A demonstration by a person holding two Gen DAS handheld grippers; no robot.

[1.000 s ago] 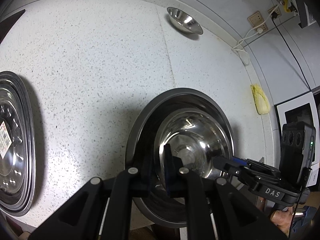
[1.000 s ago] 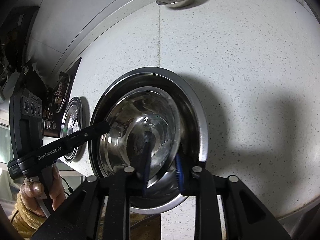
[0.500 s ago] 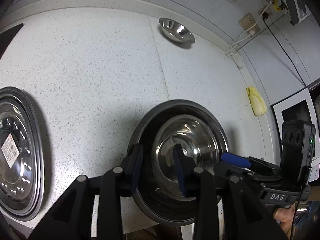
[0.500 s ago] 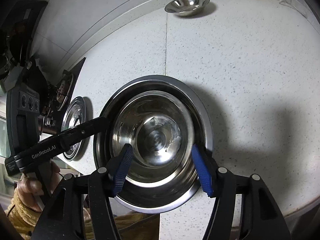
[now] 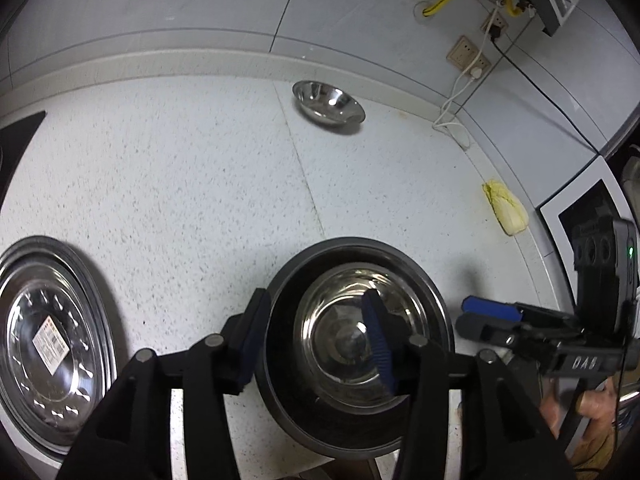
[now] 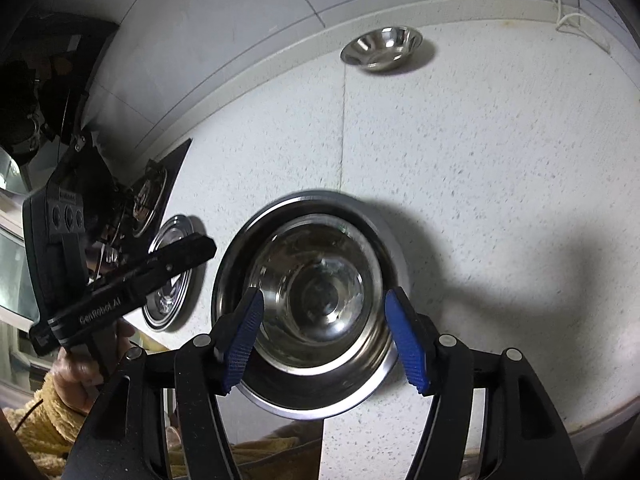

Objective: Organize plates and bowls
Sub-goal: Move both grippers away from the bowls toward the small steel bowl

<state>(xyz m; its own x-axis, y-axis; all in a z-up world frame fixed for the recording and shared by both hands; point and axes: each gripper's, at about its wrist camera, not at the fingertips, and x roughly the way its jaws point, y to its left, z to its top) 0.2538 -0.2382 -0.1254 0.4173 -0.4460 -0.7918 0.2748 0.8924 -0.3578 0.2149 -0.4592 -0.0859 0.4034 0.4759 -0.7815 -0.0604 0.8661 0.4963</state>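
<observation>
Since the shiny, stiff steel bowl (image 6: 316, 300) nested in the wide grey-rimmed steel plate (image 6: 394, 248) looks slick and light, pinch its rim; left gripper (image 5: 316, 344) is opening, right gripper (image 6: 324, 340) stands apart, both empty.

"DAS" stands in pale letters on the dark body of the right gripper (image 5: 480, 320), seen right of the left gripper's fingers. "GenRobot.AI" runs along the side of the left gripper (image 6: 200, 248), left of the right gripper's fingers. The white sticker (image 5: 50, 343) on the plate (image 5: 24, 280), left of the fingers, is too small to read.
</observation>
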